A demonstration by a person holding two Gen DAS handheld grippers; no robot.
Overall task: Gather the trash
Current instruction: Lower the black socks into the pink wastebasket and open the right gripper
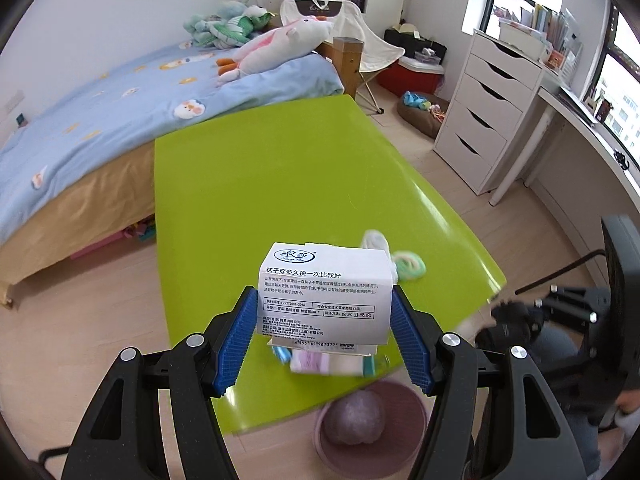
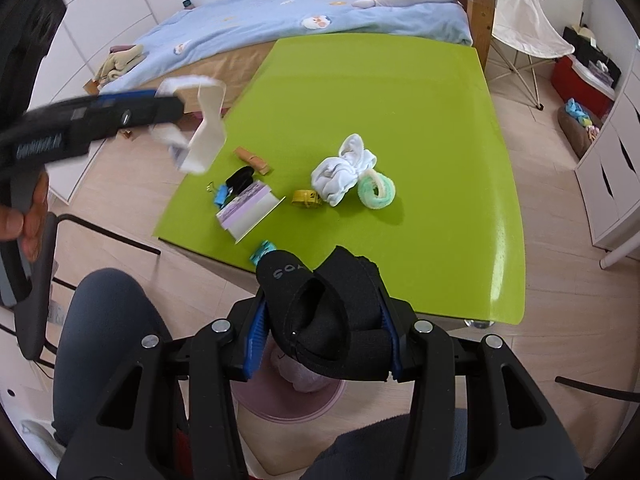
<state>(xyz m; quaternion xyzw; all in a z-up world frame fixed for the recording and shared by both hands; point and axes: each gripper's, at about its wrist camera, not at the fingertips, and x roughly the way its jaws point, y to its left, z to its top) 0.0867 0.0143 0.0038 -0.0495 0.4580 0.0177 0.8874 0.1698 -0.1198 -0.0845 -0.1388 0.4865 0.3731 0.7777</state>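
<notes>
My left gripper [image 1: 324,320] is shut on a white printed paper sock wrapper [image 1: 326,292] and holds it above the near edge of the green table [image 1: 280,168]. From the right wrist view the left gripper [image 2: 176,108] shows blurred at the left with the folded wrapper [image 2: 202,128]. My right gripper [image 2: 322,336] is shut on a black sock [image 2: 320,312], held above a pink bin [image 2: 288,396]. The bin [image 1: 368,424] sits on the floor by the table's near edge.
On the table lie a white sock [image 2: 344,168], a green hair tie [image 2: 376,190], a yellow band [image 2: 306,199], a purple-and-white card [image 2: 250,210], clips [image 2: 264,250], a wooden peg [image 2: 252,160]. A bed [image 1: 80,128] stands left, white drawers [image 1: 484,112] right.
</notes>
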